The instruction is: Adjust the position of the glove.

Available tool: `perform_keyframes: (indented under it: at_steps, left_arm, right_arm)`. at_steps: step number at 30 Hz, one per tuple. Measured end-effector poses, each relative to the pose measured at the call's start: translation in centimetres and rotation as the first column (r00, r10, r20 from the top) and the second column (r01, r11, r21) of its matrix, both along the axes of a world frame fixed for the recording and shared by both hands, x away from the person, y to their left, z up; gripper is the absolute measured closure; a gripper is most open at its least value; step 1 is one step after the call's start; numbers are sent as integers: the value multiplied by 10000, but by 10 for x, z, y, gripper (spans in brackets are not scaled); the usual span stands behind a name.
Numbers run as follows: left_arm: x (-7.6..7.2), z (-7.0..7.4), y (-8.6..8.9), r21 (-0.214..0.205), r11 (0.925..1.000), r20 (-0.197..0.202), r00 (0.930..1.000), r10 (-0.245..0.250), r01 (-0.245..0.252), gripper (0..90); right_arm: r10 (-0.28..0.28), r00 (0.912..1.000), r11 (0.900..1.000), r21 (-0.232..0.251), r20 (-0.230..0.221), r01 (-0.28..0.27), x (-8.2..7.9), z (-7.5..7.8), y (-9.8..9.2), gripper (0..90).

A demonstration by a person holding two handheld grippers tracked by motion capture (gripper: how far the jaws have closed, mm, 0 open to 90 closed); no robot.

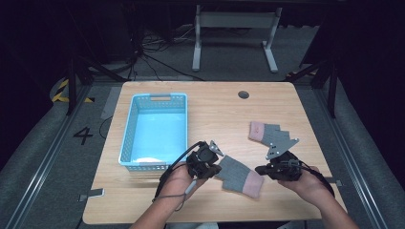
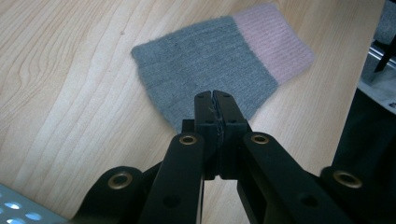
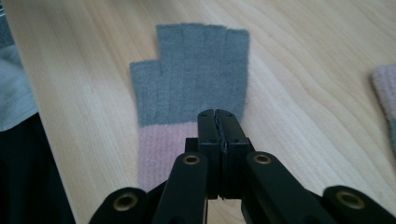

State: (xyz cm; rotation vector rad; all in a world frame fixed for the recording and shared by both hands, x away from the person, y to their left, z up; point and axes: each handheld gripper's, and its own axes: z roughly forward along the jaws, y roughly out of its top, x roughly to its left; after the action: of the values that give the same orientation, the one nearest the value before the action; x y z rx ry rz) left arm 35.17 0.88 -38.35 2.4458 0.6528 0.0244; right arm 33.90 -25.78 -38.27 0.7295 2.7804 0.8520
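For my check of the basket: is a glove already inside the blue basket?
No, both grey-and-pink gloves lie on the wooden table, outside the blue basket.

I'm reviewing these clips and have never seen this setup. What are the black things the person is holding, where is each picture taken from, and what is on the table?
A person holds a black two-jaw gripper in each hand: the left gripper and the right gripper. The high view looks down on the wooden table from above. The other two pictures come from cameras riding on each gripper, looking along its jaws. On the table lie two grey fingerless gloves with pink cuffs, the near glove and the far glove, plus an empty light blue basket. Both grippers' jaws are closed together above the gloves; whether either pinches fabric I cannot tell.
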Motion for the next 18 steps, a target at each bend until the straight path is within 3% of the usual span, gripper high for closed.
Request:
perform_keyframes:
  at_steps: [4, 18]
  left_arm:
    - [2, -3, -3, 77, 10000, 70, 10000, -4, 4, 890]
    - [9, -9, -8, 68, 10000, -14, 10000, 27, -27, 875]
  right_arm:
    - [266, 9996, 9996, -76, 97, -265, -4, -3, 3, 893]
    - [745, 9960, 9957, -511, -496, -770, -9, -24, 16, 892]
